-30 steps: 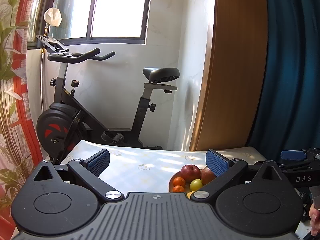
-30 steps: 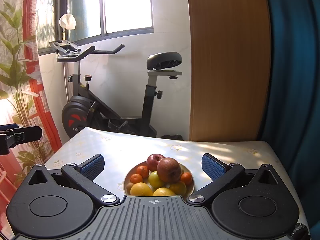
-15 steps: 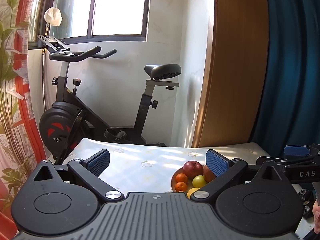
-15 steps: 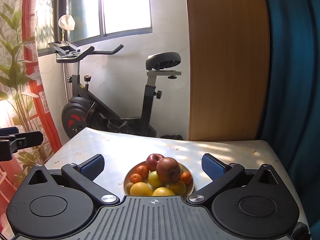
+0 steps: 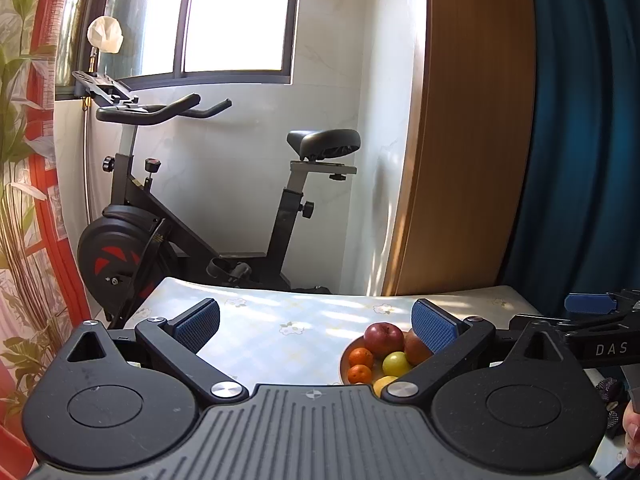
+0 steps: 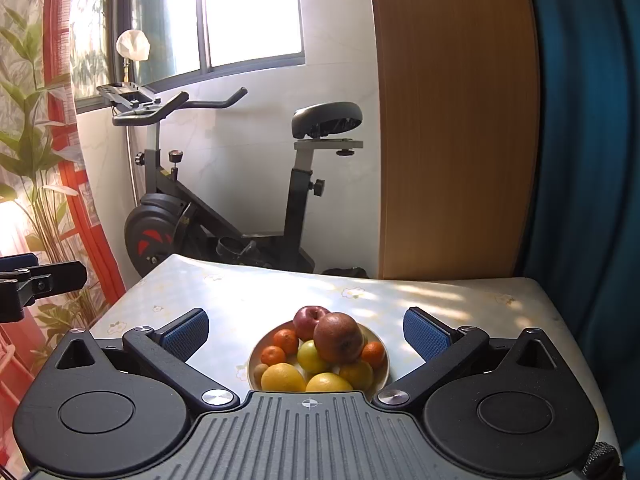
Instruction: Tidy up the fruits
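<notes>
The left gripper (image 5: 316, 324) hangs over the bare left part of the table (image 5: 256, 312) with its jaws spread wide and empty, the plate (image 5: 345, 364) of fruit half hidden behind its right finger. The right gripper (image 6: 306, 330), jaws equally wide and touching nothing, frames the whole plate (image 6: 382, 376). Only its view shows the brown apple (image 6: 338, 342) topping the pile and the lemons (image 6: 283, 377) in front.
</notes>
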Tool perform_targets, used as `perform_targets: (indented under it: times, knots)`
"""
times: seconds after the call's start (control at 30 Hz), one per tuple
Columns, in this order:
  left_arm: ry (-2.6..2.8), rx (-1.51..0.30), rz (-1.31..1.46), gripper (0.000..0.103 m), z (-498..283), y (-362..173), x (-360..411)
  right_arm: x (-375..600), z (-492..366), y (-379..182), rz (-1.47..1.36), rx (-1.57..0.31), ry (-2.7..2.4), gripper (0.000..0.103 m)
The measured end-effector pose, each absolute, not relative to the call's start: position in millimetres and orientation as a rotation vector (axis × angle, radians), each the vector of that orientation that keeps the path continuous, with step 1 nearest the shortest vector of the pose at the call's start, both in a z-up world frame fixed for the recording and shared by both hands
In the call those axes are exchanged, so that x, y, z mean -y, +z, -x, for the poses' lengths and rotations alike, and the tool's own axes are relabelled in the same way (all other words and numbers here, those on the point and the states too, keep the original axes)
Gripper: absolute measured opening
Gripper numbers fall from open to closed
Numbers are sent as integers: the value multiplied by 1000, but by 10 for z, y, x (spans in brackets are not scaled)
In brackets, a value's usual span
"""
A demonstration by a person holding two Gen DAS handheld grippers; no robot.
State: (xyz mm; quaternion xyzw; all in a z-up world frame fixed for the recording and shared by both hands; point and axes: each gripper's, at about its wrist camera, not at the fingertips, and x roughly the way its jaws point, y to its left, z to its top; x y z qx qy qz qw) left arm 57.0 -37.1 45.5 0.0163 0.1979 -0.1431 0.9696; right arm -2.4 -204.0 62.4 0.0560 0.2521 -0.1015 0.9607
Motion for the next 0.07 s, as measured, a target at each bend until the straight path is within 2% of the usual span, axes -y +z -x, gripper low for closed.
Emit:
perform_targets:
  times: [0.07]
  knots:
    - [-291,-403,-32,103,-575,458,370,2039,26,622,-114,-511,-206,103]
